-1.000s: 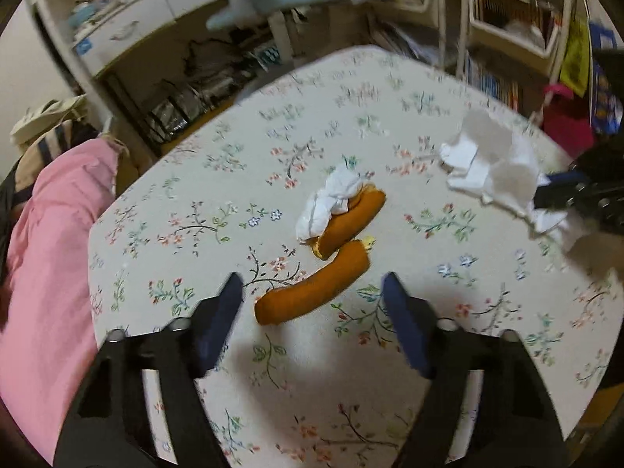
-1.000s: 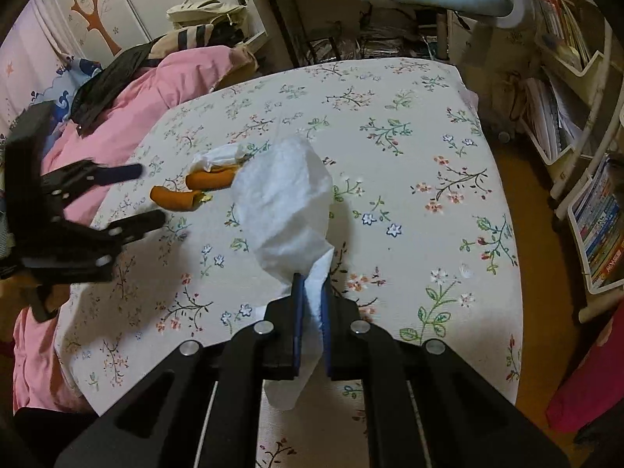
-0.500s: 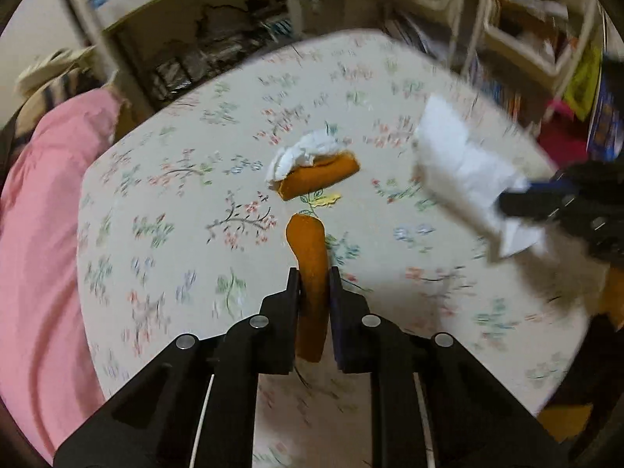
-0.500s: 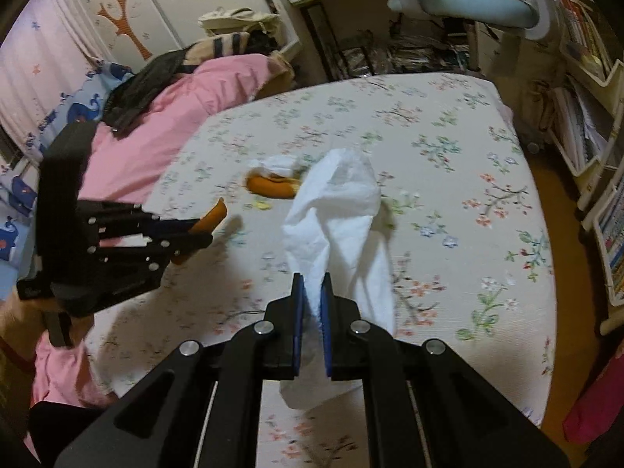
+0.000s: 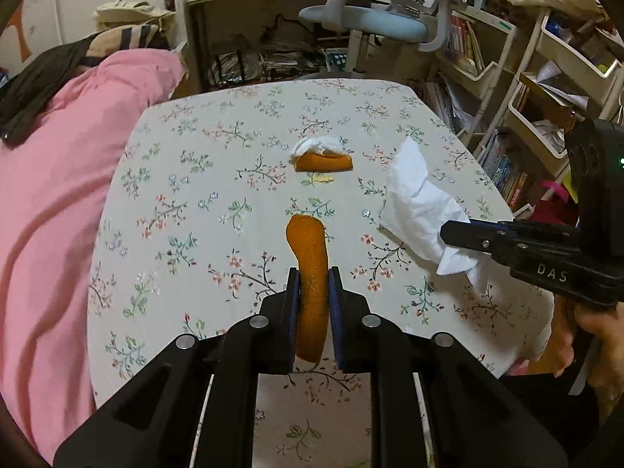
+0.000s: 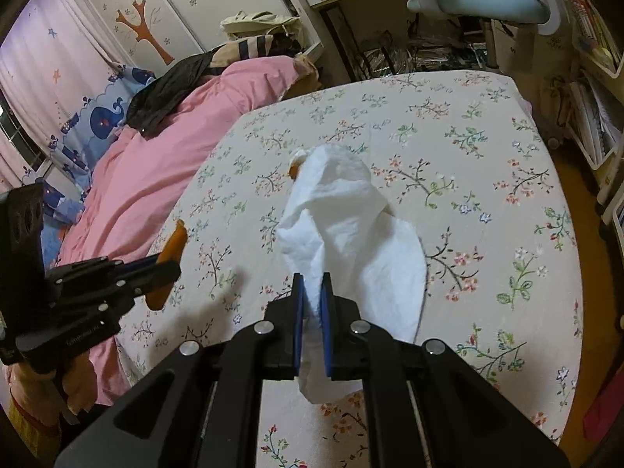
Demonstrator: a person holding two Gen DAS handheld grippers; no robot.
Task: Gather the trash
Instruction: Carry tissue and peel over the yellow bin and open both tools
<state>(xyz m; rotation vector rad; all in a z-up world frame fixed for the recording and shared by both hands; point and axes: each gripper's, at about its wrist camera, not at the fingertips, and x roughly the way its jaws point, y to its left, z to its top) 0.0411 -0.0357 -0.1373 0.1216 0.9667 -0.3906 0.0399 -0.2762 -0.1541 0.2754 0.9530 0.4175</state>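
Now — left tool (image 5: 314, 292) grips peel (image 5: 308, 269) | mid-bed (image 5: 195, 202) — edges well apart

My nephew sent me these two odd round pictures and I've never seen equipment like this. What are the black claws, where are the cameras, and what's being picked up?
There is no robot here. A person holds a hand-held gripper in each hand, each with two fingers and a wide-angle camera looking forward along them, which is why the pictures look round.

One picture looks out from the left gripper. It is shut on an orange peel strip, lifted off the floral tablecloth. At the right edge you see the other gripper from the side.

The other picture looks out from the right gripper, shut on a crumpled white tissue. The left gripper shows at its left edge.

Still on the cloth are a second peel piece with a small tissue wad against it, and a tiny yellow scrap nearby.
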